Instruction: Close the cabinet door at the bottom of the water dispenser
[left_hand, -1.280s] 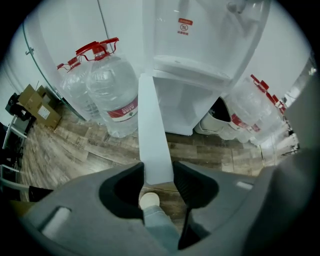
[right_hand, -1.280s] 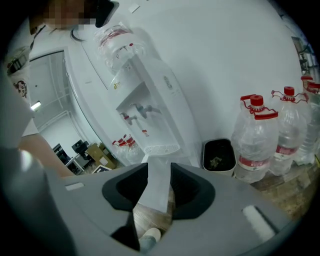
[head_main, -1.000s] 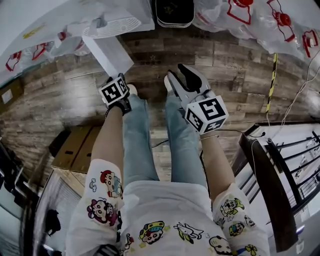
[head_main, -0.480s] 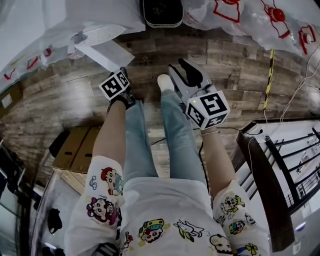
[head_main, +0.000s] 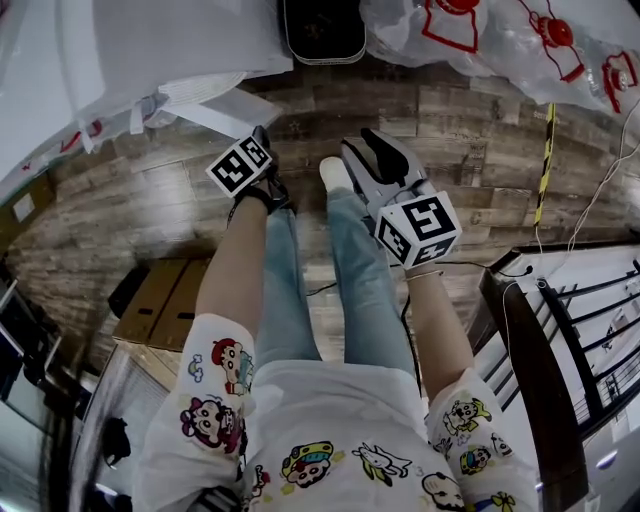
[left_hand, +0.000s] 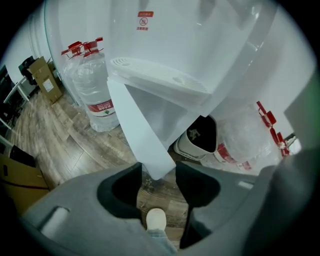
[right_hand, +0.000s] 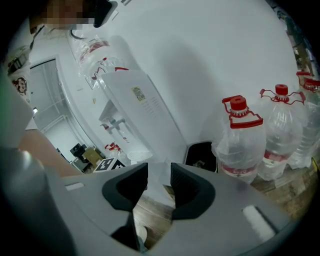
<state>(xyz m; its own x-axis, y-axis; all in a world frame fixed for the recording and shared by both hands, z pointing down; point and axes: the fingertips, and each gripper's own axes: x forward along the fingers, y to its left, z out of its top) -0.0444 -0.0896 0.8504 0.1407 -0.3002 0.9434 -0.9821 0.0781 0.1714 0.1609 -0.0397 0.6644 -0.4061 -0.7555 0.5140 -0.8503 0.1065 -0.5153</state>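
As left gripper (left_hand: 158, 175) jaws just widened, cabinet door (left_hand: 137, 127) corner between tips, untouched

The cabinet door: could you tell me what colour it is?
The cabinet door is white; clearest in left gripper view.

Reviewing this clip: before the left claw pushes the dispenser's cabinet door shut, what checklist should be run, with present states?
1. Cabinet door open and needing closing: ok; it stands swung out from the water dispenser.
2. Left claw free to push: ok; its jaws are apart and have just been opening, with the door's lower corner showing between them.
3. Left claw touching the door: cannot tell.
4. Right claw empty: ok; jaws apart, nothing between them.
5. Door's closing path unobstructed: cannot tell.
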